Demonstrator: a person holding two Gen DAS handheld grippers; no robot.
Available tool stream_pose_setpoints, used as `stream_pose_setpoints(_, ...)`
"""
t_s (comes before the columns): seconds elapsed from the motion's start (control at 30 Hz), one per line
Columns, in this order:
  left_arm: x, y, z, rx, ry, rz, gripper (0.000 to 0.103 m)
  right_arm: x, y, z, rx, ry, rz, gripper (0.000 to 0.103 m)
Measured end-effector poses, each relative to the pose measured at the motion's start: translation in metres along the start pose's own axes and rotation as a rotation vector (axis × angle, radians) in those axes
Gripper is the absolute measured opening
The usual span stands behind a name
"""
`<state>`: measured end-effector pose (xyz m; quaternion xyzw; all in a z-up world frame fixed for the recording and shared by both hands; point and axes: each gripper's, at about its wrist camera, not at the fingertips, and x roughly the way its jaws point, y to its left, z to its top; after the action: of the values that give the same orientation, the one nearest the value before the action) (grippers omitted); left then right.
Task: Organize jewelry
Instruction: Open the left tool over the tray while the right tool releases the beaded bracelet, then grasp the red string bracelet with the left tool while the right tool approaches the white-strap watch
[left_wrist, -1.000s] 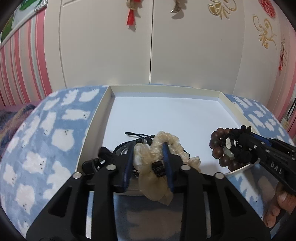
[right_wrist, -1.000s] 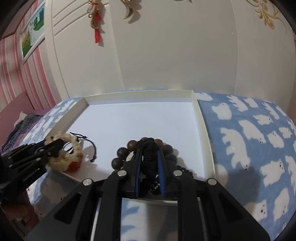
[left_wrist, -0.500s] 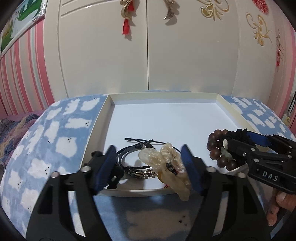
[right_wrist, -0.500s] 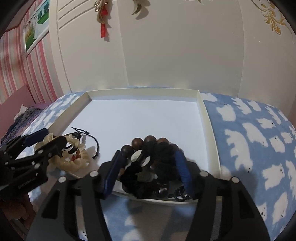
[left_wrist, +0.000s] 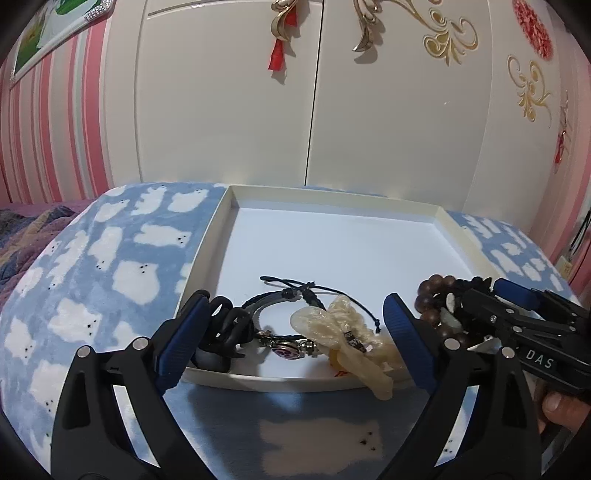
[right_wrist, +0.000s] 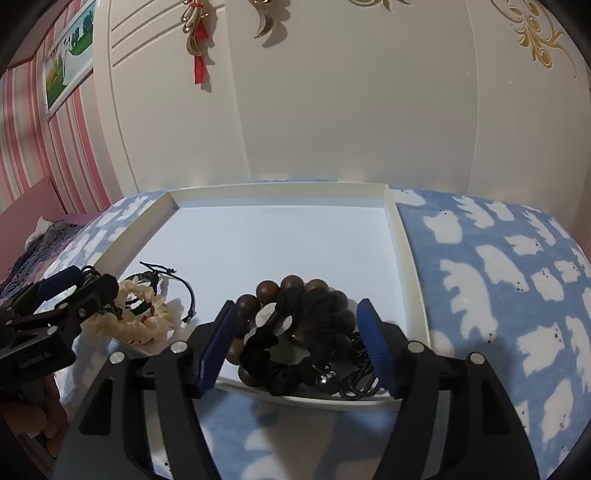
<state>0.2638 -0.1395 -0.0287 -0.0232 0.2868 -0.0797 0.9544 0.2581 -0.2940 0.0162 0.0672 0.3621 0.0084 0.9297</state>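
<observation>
A white tray (left_wrist: 207, 254) (right_wrist: 402, 243) lies on a blue blanket. At its near left, a cream scrunchie (left_wrist: 347, 338) (right_wrist: 136, 317), black cord bracelets (left_wrist: 295, 291) and a charm bracelet (left_wrist: 286, 349) lie in a pile. My left gripper (left_wrist: 295, 332) is open, its jaws wide on either side of the pile. At the near right, a brown wooden bead bracelet (right_wrist: 291, 286) (left_wrist: 432, 291) and a black scrunchie (right_wrist: 280, 354) lie together. My right gripper (right_wrist: 295, 343) is open around them, holding nothing.
The blue blanket with white bear shapes (left_wrist: 122, 258) (right_wrist: 498, 280) covers the surface around the tray. White cabinet doors (left_wrist: 314, 92) stand close behind. A pink striped wall (left_wrist: 48, 122) is at the left. The far half of the tray holds nothing.
Both grippers opened and let go of their jewelry, which now lies in the tray's near edge. Both grippers have drawn back and up a little.
</observation>
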Motion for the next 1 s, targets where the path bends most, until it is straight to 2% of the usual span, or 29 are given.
stream_pose_setpoints(0.13, -0.001, 0.001, -0.001, -0.004, -0.005, -0.014, 0.098, -0.005, 0.002, -0.005, 0.029, -0.002, 0.009, 0.071)
stream_pose_setpoints(0.27, -0.008, -0.006, -0.002, 0.030, -0.038, -0.005, 0.100, -0.015, 0.010, -0.010, -0.020, -0.017, -0.008, 0.073)
stream_pose_setpoints(0.47, -0.029, -0.015, -0.004, 0.082, -0.135, 0.016, 0.100, -0.030, -0.003, -0.019, -0.065, -0.012, -0.149, 0.076)
stream_pose_setpoints(0.53, -0.036, -0.015, -0.004, 0.082, -0.171, 0.013, 0.100, -0.034, -0.017, -0.022, -0.019, -0.009, -0.176, 0.076)
stream_pose_setpoints(0.67, -0.039, -0.016, -0.002, 0.089, -0.172, 0.001, 0.098, -0.039, -0.027, -0.027, 0.057, 0.014, -0.158, 0.076)
stream_pose_setpoints(0.73, -0.060, 0.000, 0.009, 0.014, -0.190, -0.106, 0.094, -0.049, -0.019, -0.034, 0.049, 0.035, -0.137, 0.076)
stream_pose_setpoints(0.77, -0.069, 0.006, 0.013, -0.018, -0.200, -0.122, 0.095, -0.058, -0.013, -0.039, 0.047, 0.031, -0.121, 0.076)
stream_pose_setpoints(0.8, -0.085, 0.014, 0.021, -0.051, -0.205, -0.120, 0.095, -0.066, -0.007, -0.044, 0.039, 0.033, -0.111, 0.076)
stream_pose_setpoints(0.87, -0.106, 0.024, 0.027, -0.034, -0.184, -0.095, 0.099, -0.081, 0.003, -0.058, 0.040, 0.050, -0.068, 0.076)
stream_pose_setpoints(1.0, -0.138, 0.051, 0.000, 0.042, -0.158, 0.017, 0.100, -0.102, 0.019, -0.086, 0.038, 0.053, -0.017, 0.076)
